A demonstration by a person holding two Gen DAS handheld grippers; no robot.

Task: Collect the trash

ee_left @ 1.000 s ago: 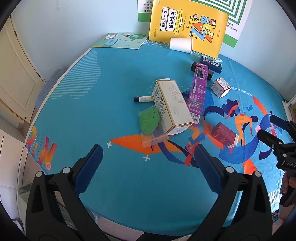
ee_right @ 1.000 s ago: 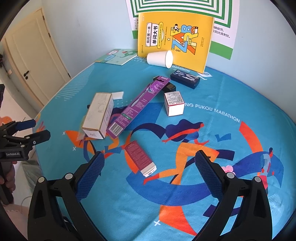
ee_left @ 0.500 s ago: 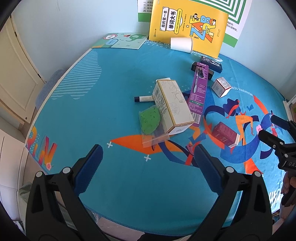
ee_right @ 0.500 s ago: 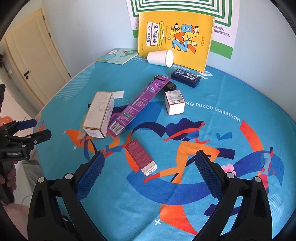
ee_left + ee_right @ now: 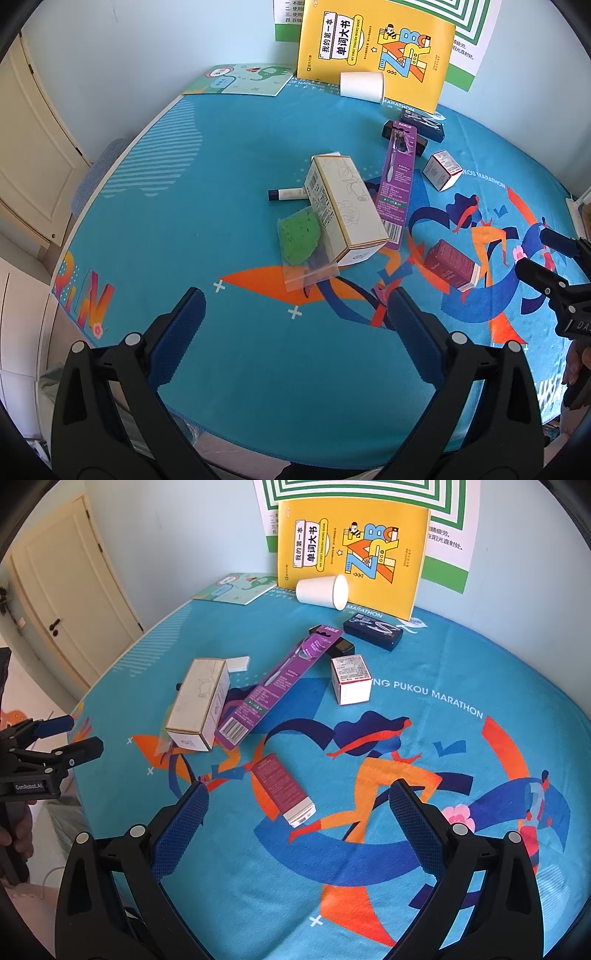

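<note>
Litter lies on a blue patterned tablecloth (image 5: pixel 207 206). A cream carton (image 5: pixel 343 210) lies beside a purple toothbrush pack (image 5: pixel 397 184), with a clear bag of green stuff (image 5: pixel 301 240) and a marker (image 5: pixel 288 194) to its left. A maroon box (image 5: pixel 282 788) lies just ahead of my right gripper (image 5: pixel 295 818), which is open and empty. A small white-and-red box (image 5: pixel 351 679), dark boxes (image 5: pixel 373 631) and a tipped paper cup (image 5: pixel 323 590) lie farther back. My left gripper (image 5: pixel 295 334) is open and empty, short of the bag.
A yellow book (image 5: pixel 352 554) leans on the back wall, with a green booklet (image 5: pixel 240 79) flat at the left. The table's left edge drops toward a cream door (image 5: pixel 77 602). Each gripper shows in the other's view, the right (image 5: pixel 554 266) and the left (image 5: pixel 55 742).
Both views have crept slightly closer to the table. No object has moved and both grippers stay open.
</note>
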